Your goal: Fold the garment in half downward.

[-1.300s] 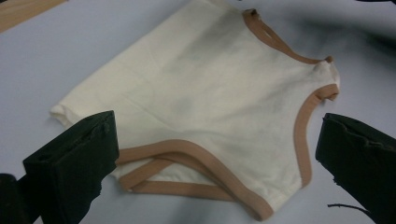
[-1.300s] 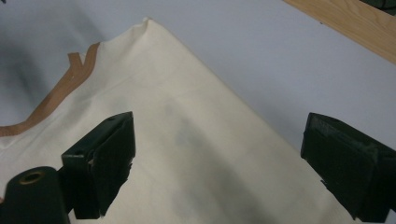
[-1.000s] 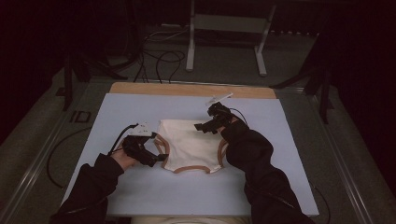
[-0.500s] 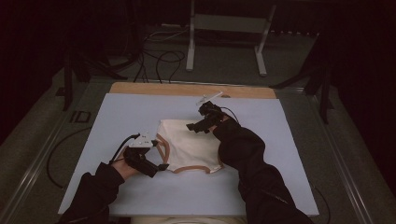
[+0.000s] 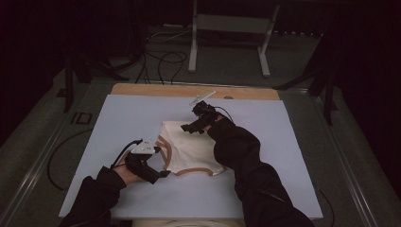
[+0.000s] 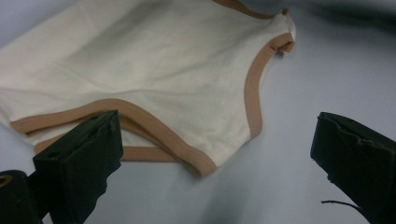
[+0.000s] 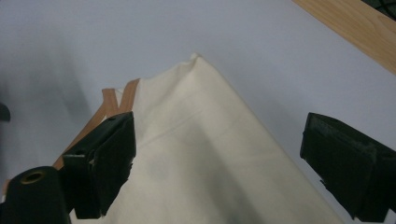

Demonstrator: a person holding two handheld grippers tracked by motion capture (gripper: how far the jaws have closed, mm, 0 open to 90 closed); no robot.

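While the cream cotton garment with tan-brown elastic trim [image 5: 191, 151] lies flat near the middle of the pale blue tabletop [image 5: 283, 142], it is approached from two sides and gripped by neither tool. The left gripper [image 5: 158, 174] is held low at the garment's near left corner, its jaws spread wide; in the left gripper view one jaw is seen over the trimmed edge [image 6: 154, 135] and the other over bare tabletop, with nothing pinched between them. The right gripper [image 5: 189, 127] is poised above the far edge of the cloth, and in the right gripper view its jaws are likewise spread, straddling a raised cream corner [image 7: 196, 63] without closing on it. The garment appears partly folded, since a doubled layer of trim is seen at the near corner, though how many folds have been made cannot be told. The work is judged to be at an early or middle stage: the cloth is laid out and smoothed, both tools are placed for a grasp, and the pinching of an edge and the carrying over of the next fold remain to be done. A strip of bare wood [image 5: 194, 90] is seen along the far side of the tabletop.
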